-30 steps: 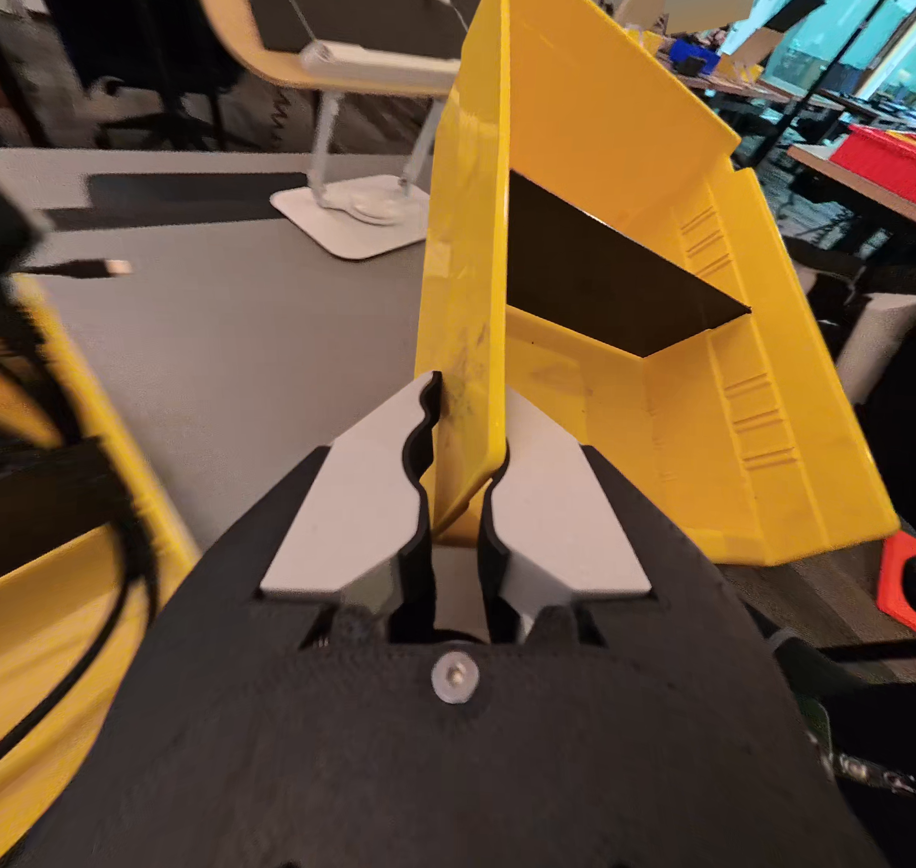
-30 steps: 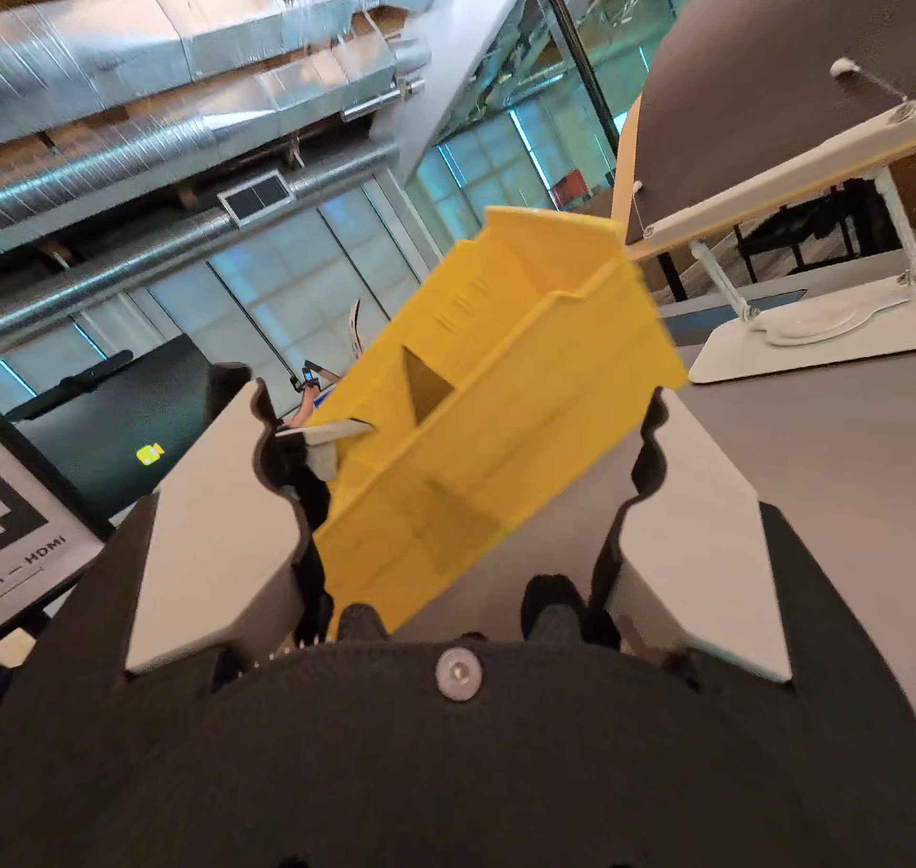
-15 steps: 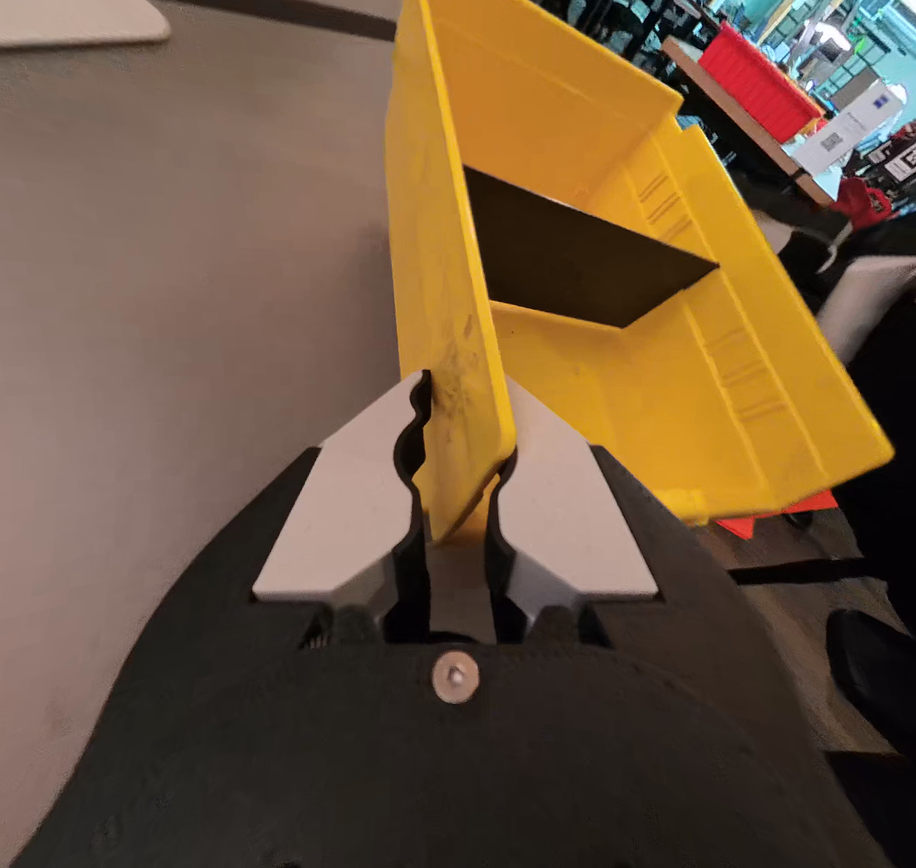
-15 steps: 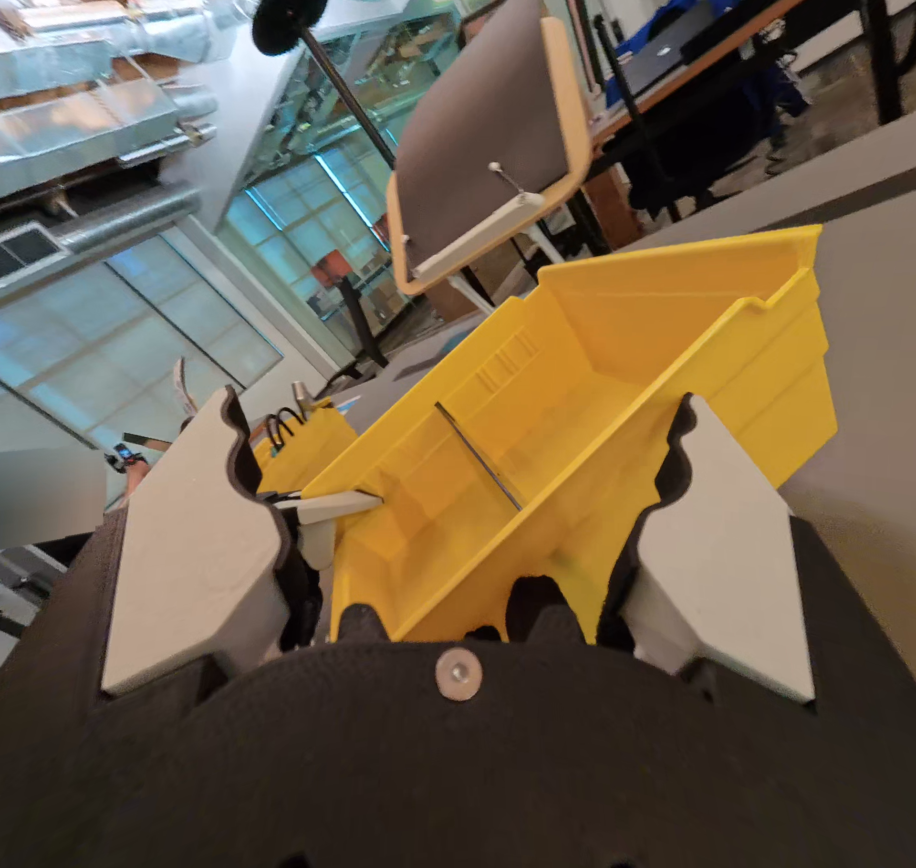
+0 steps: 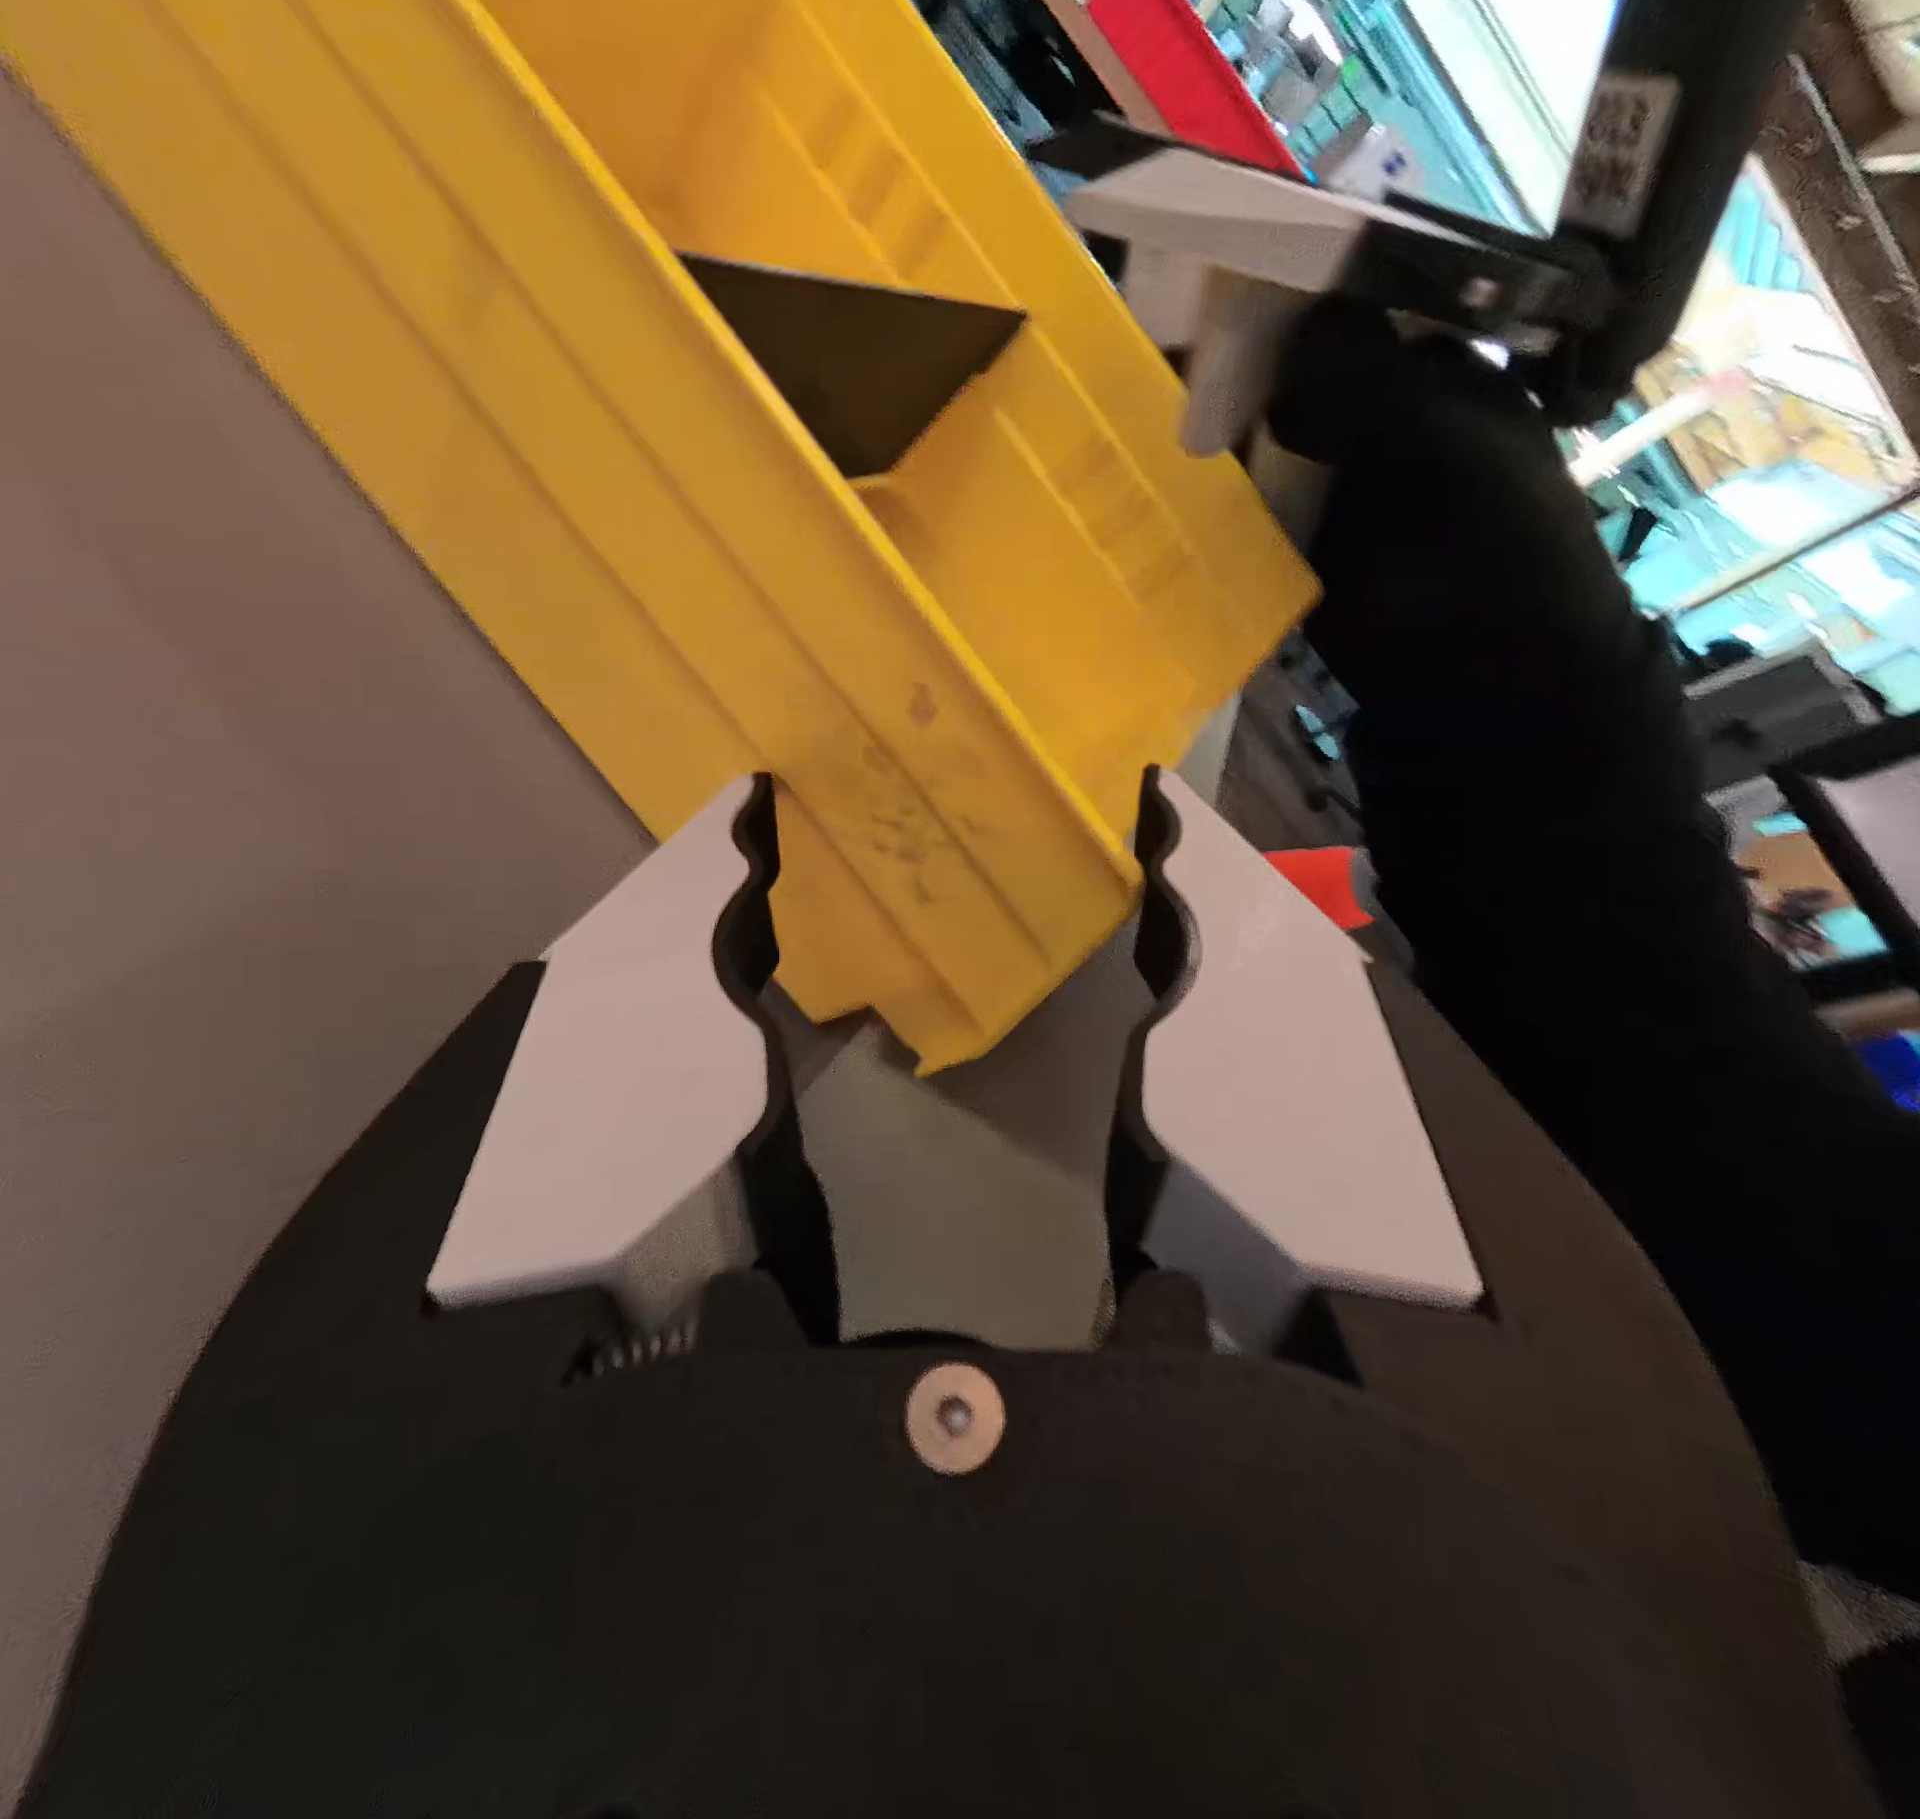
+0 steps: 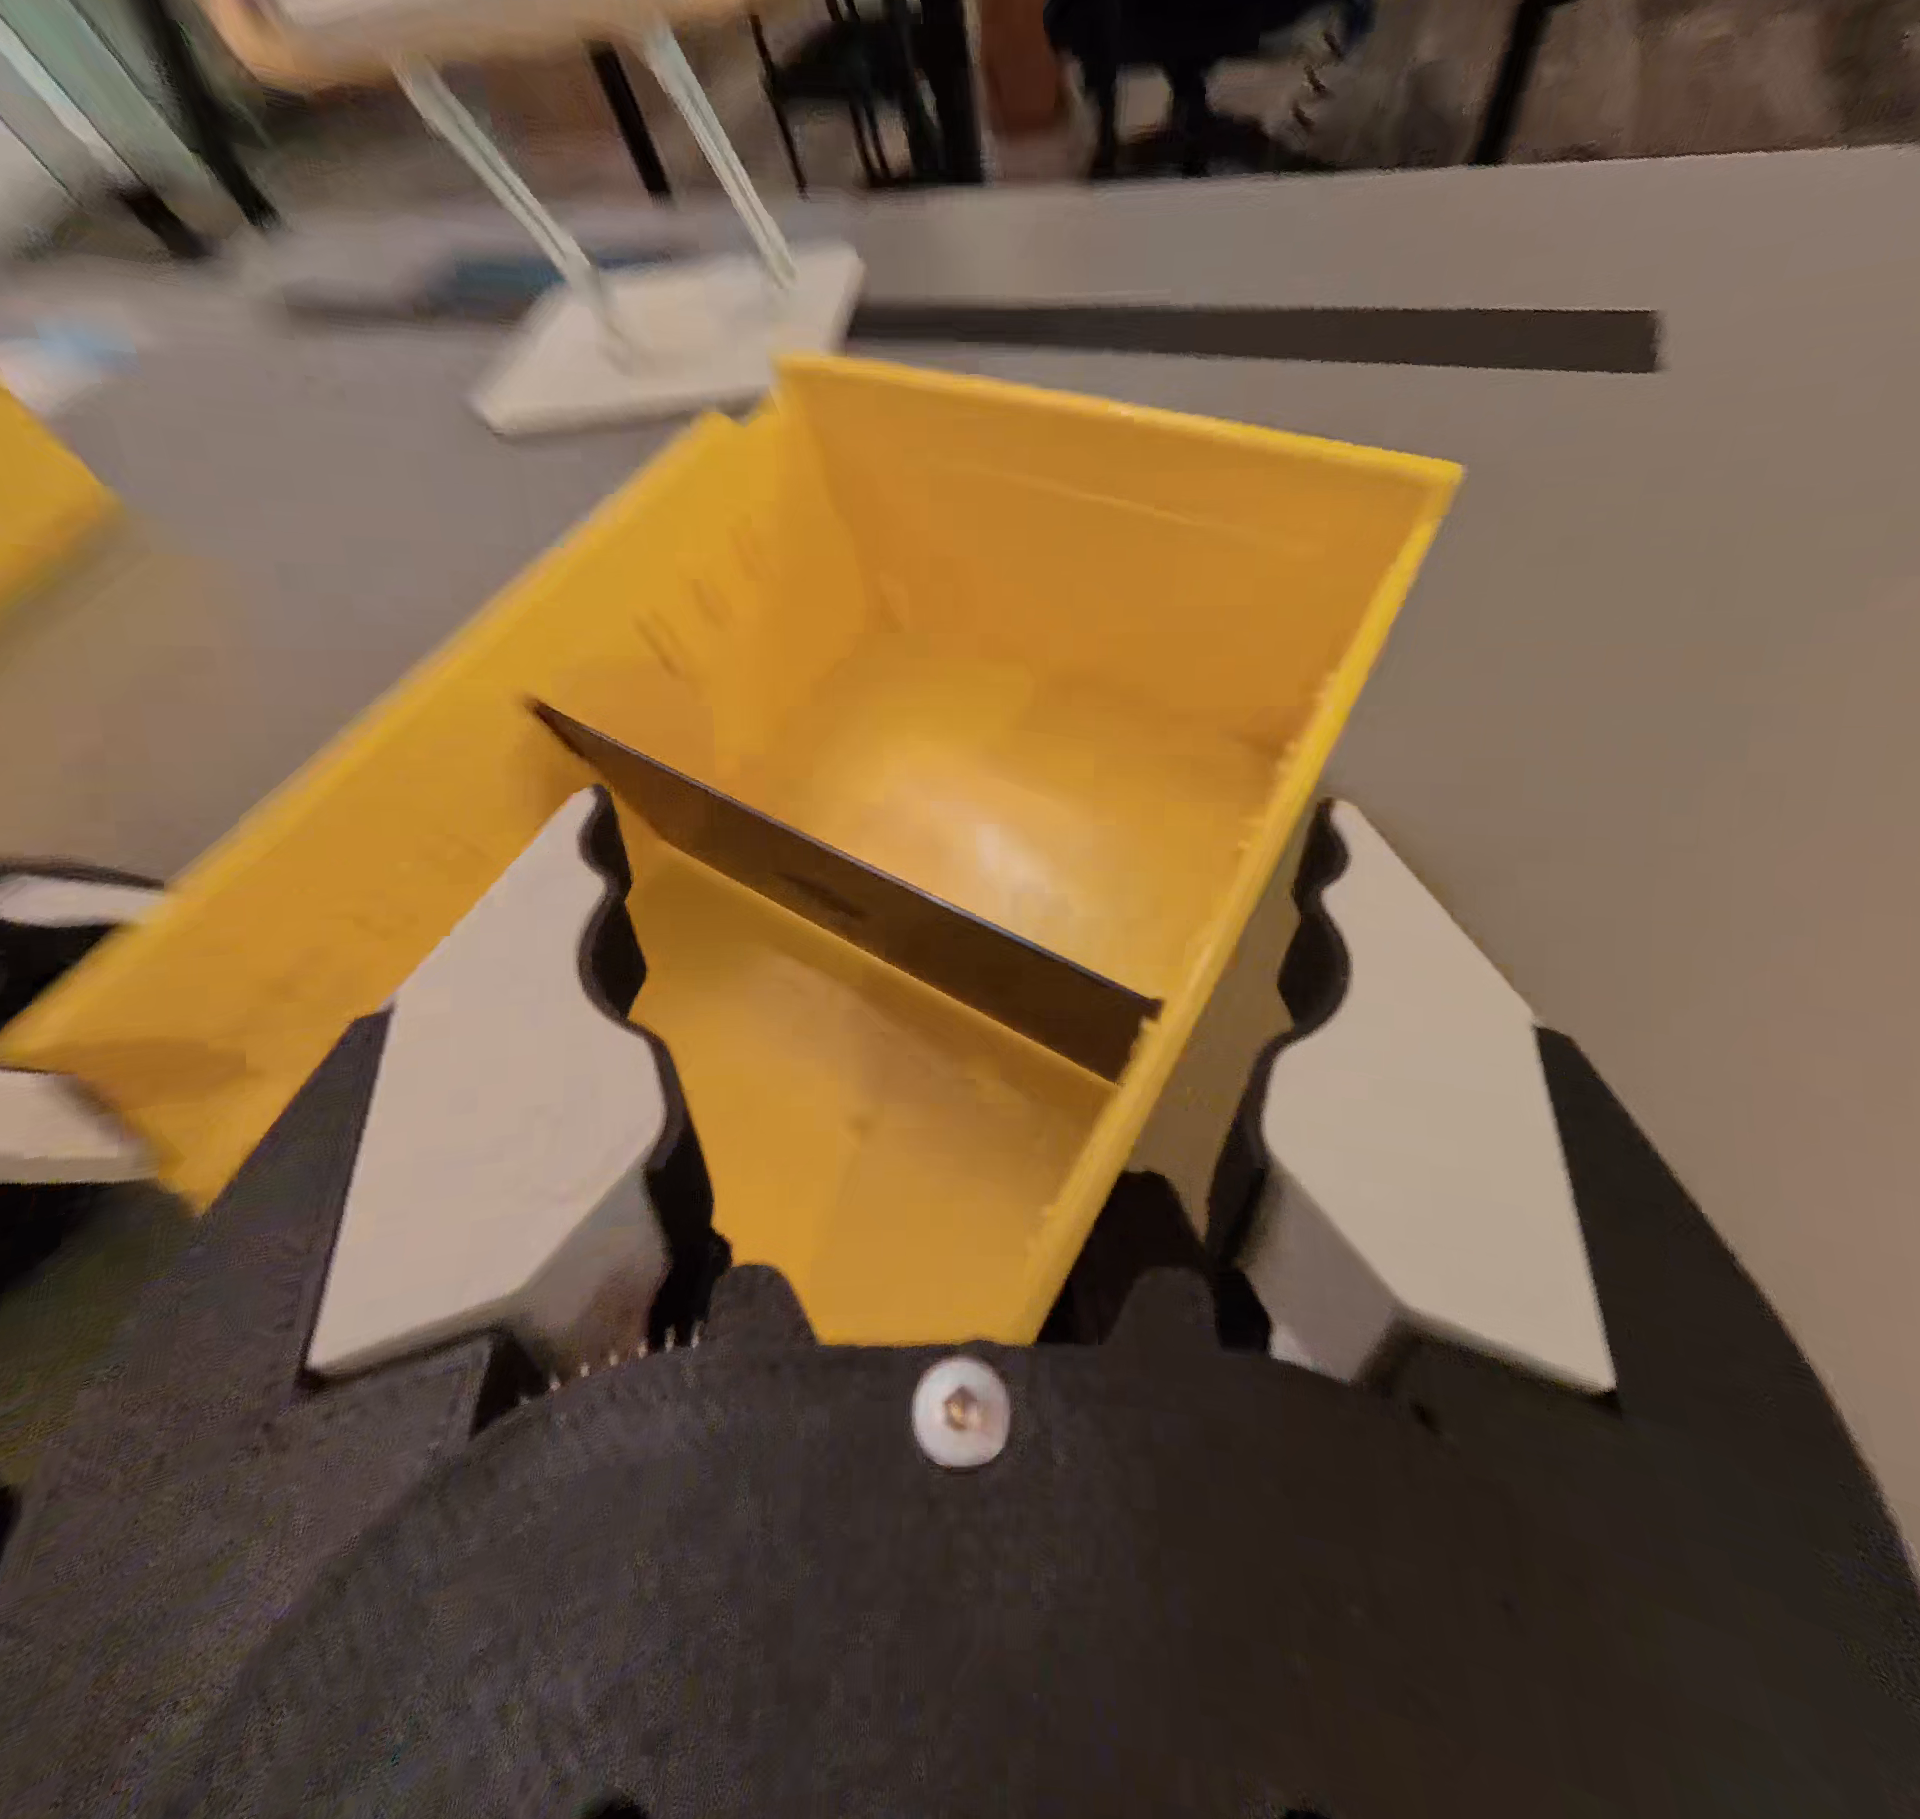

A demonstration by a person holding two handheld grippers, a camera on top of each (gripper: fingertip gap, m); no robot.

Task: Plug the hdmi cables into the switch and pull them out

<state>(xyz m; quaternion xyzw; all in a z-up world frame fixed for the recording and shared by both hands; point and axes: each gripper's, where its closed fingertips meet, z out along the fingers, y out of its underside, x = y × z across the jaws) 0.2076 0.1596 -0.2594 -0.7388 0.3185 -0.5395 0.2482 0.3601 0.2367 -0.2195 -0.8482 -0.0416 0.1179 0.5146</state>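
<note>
Left gripper: seen in the left wrist view; black body, pale grey fingers. Jaws are spread, with a corner of the bin wall lying in the gap between them. Contact with either pad cannot be told through the motion blur.

Right gripper: seen in the right wrist view; jaws are spread wide, with the bin's near end and right wall seen between them. No pinch is seen; whether the pads touch the bin cannot be told.

Yellow plastic open-topped storage bin: tilted in the left view, its ribbed outer wall turned toward the camera. In the right view the bin is seen from above and nothing is seen inside it.

Black flat divider panel: slotted crosswise inside the bin, splitting it into a near and a far compartment; also seen in the left view.

Grey table top: found under and around the bin.

White stand base: set on the table beyond the bin, blurred.

Second yellow bin: only an edge is seen at far left.

HDMI cables and switch: not seen in either view.
</note>
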